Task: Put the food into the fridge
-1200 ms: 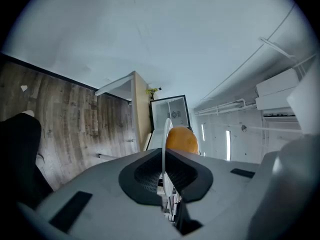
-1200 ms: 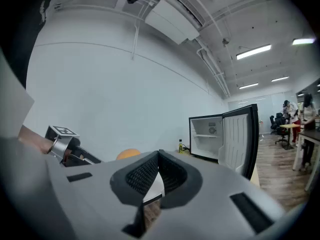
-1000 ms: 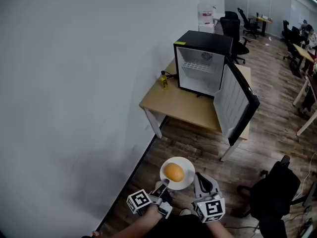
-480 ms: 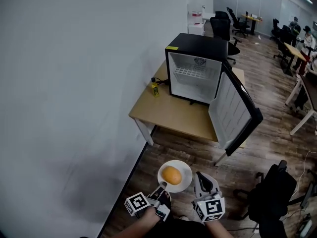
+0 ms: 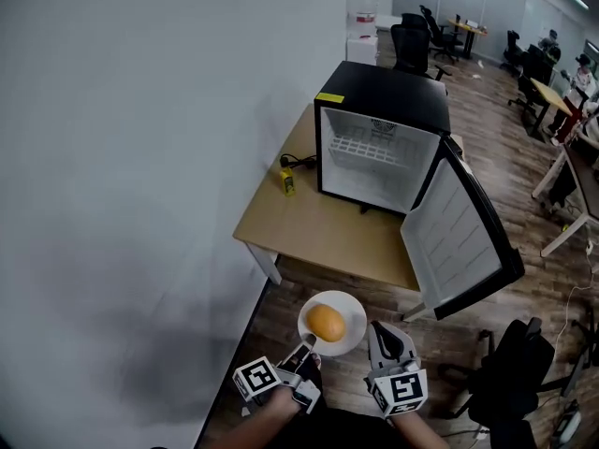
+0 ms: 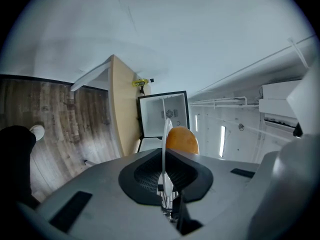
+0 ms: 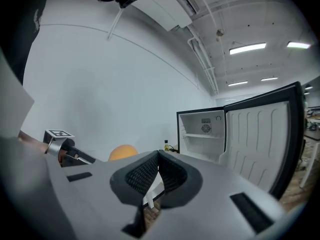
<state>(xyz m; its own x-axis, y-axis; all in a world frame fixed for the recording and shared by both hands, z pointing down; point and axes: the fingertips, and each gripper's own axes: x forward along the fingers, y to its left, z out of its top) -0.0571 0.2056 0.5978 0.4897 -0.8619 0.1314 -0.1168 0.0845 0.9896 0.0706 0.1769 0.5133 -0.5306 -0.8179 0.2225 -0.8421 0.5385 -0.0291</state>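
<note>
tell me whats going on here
A person holds a gripper in each hand. The left gripper is clamped on the rim of a white plate with one round orange piece of food on it. The right gripper sits beside the plate with its jaws together and nothing in them. Ahead, a small black fridge stands on a wooden table with its door wide open and its shelves bare. The food is not yet in the fridge.

Round orange food on white plate; black fridge open.
</note>
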